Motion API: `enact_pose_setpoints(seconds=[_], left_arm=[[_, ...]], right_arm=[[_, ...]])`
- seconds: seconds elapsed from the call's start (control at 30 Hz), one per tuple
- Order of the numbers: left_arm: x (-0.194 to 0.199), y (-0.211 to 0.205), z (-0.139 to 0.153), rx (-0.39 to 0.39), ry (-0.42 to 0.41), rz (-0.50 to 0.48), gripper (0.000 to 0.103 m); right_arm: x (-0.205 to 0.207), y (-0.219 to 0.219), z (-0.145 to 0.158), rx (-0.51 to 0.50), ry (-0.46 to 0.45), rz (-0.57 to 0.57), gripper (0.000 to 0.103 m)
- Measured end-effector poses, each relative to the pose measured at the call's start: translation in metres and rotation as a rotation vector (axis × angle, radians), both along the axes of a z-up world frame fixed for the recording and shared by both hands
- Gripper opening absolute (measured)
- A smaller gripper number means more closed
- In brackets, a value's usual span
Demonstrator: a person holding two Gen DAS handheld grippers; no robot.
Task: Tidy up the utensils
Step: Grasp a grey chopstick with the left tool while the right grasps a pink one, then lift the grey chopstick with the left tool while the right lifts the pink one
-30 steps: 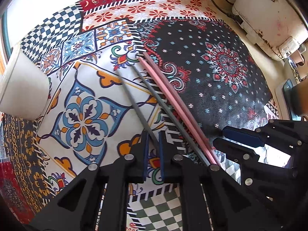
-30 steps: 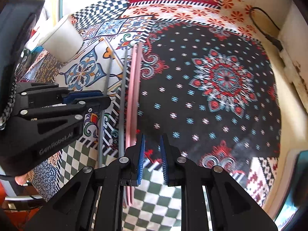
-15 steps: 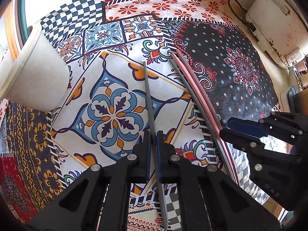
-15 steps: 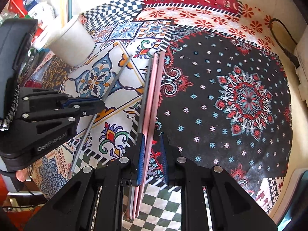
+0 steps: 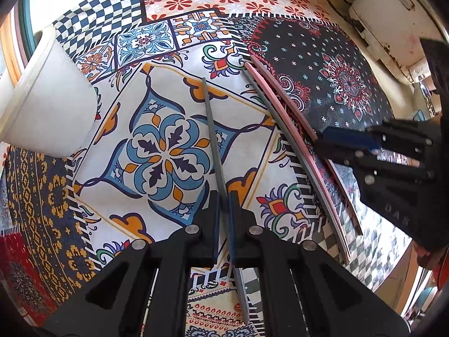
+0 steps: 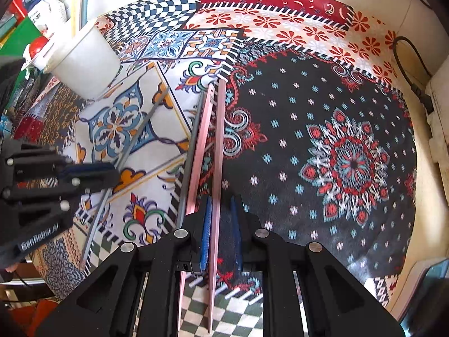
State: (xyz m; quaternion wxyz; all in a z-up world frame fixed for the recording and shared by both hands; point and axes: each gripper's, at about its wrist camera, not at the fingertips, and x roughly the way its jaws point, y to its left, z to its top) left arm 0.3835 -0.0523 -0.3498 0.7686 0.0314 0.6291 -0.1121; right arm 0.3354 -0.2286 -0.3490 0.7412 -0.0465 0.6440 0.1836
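My left gripper (image 5: pixel 223 196) is shut on a grey chopstick (image 5: pixel 212 129) and holds it over the patterned cloth; it also shows in the right wrist view (image 6: pixel 146 120). A second grey chopstick (image 5: pixel 280 129) and a pink chopstick (image 5: pixel 297 137) lie side by side to its right. My right gripper (image 6: pixel 220 205) has its jaws narrowly apart around another pink chopstick (image 6: pixel 219 151), which sits against the left pad and is angled away from the pink one still lying on the cloth (image 6: pixel 200 146). A white cup (image 5: pixel 47 98) stands at the left.
A patterned patchwork tablecloth (image 6: pixel 322 146) covers the table. A black cable (image 6: pixel 407 64) and a worn white appliance (image 5: pixel 390 25) sit at the far right edge. Coloured clutter (image 6: pixel 25 25) lies beyond the cup at the left.
My left gripper closed on the grey chopstick and swung it left, away from the others. My right gripper moved onto one pink chopstick and shifted it apart from its pair.
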Motion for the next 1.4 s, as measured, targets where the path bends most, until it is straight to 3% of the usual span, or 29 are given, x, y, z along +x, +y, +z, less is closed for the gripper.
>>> enact_pose_setpoints(seconds=[0.2, 0.6, 0.83, 1.3, 1.4], left_arm=[[-0.004, -0.007, 0.001, 0.042, -0.008, -0.054, 0.006], [0.009, -0.008, 0.001, 0.003, 0.015, -0.043, 0.003], [0.005, 0.010, 0.024, 0.006, -0.046, -0.039, 0.003], [-0.015, 0.040, 0.091, -0.013, -0.211, 0.013, 0.000], [-0.019, 0.047, 0.106, -0.026, -0.240, 0.027, 0.000]], right_arm=[[0.013, 0.010, -0.004, 0.009, 0.003, 0.015, 0.011], [0.026, 0.038, -0.004, 0.003, 0.027, 0.015, 0.005], [0.021, 0.034, 0.021, 0.020, -0.036, -0.016, 0.005], [0.004, 0.030, 0.101, 0.089, -0.208, -0.078, 0.005], [0.002, 0.035, 0.111, 0.097, -0.226, -0.078, 0.000]])
